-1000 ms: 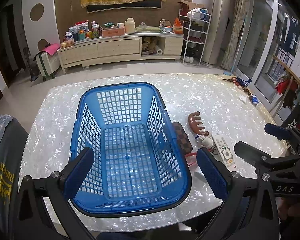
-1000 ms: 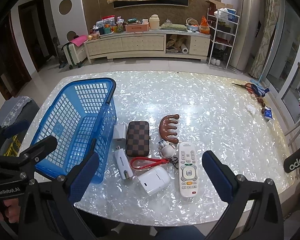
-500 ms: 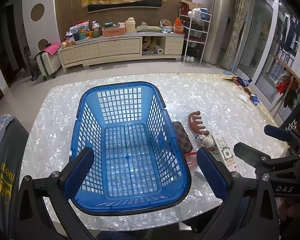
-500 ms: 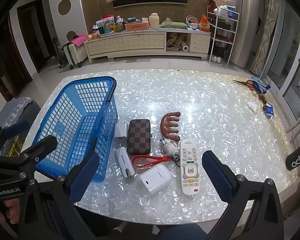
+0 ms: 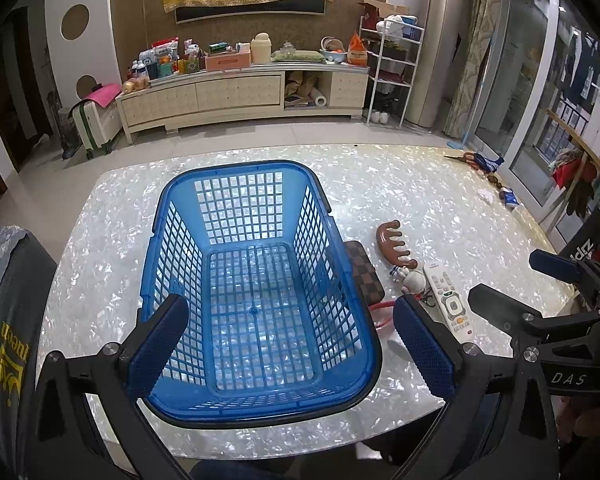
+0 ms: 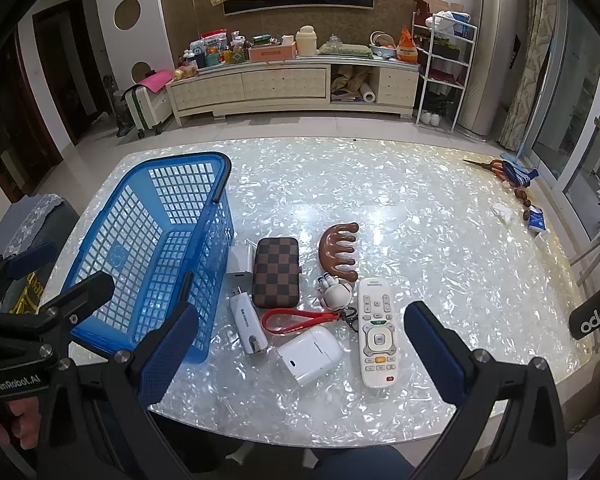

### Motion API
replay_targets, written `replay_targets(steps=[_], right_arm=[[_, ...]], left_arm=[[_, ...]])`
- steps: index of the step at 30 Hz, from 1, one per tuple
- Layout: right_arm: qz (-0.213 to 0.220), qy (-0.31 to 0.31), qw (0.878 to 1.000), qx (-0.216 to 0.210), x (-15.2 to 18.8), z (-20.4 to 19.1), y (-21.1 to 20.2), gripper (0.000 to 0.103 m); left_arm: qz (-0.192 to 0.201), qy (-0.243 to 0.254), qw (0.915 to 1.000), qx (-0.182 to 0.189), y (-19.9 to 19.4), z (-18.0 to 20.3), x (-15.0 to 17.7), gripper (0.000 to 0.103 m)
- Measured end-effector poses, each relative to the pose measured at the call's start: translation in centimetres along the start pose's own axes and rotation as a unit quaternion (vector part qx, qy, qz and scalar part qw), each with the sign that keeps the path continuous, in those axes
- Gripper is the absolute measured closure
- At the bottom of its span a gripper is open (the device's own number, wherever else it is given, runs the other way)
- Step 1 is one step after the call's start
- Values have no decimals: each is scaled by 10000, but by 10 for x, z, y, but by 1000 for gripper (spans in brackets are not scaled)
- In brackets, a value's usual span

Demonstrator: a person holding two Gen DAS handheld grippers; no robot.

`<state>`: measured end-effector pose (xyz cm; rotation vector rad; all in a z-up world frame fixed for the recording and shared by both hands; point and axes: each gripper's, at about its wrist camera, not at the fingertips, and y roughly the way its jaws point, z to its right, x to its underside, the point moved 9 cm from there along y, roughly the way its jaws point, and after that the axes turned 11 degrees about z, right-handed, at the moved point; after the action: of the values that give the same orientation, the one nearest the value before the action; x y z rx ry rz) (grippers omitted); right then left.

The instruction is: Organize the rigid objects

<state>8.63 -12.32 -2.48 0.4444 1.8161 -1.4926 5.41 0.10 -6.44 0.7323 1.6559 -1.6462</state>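
Hovering above the near edge of the table (image 6: 440,208), both grippers hang spread wide with nothing between their pads: the right gripper (image 6: 302,346) over the cluster of small things, the left gripper (image 5: 290,342) over the near end of the blue basket (image 5: 376,364), which is empty. By my reading, sorting has not begun; the step in hand is choosing and approaching a first item.

Nearest the right gripper lies the white case (image 6: 310,354), with the remote (image 6: 377,332) just right of it and a white stick (image 6: 247,326) to its left, close to the basket wall. Beyond these, a red strap (image 6: 296,322) runs to a small figure keychain (image 6: 336,294). Farther still sit the checked case (image 6: 276,272), a white charger (image 6: 242,258) squeezed between it and the basket, and the brown comb (image 6: 340,252).

The next move probably calls for lowering the right gripper onto one of the near items, the white case or the remote, with the fingers straddling its narrow sides. The items lie close together, so the fingers will need to come down cleanly without nudging neighbours, then carry left over the basket rim.
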Motion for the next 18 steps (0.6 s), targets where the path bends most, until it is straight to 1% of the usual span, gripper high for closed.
replay_targets(steps=[3, 13, 15, 18], right_arm=[[-7, -4, 10000, 3, 0, 1, 0, 0], [7, 36, 10000, -20, 0, 2, -1, 0], [1, 65, 10000, -59, -1, 2, 0, 0], [-18, 192, 9997, -160, -2, 4, 0, 0]], left_arm=[[13, 24, 10000, -57, 0, 0, 0, 0], [-19, -18, 10000, -51, -1, 2, 0, 0], [39, -40, 10000, -63, -3, 1, -2, 0], [24, 112, 9999, -57, -3, 3, -2, 0]])
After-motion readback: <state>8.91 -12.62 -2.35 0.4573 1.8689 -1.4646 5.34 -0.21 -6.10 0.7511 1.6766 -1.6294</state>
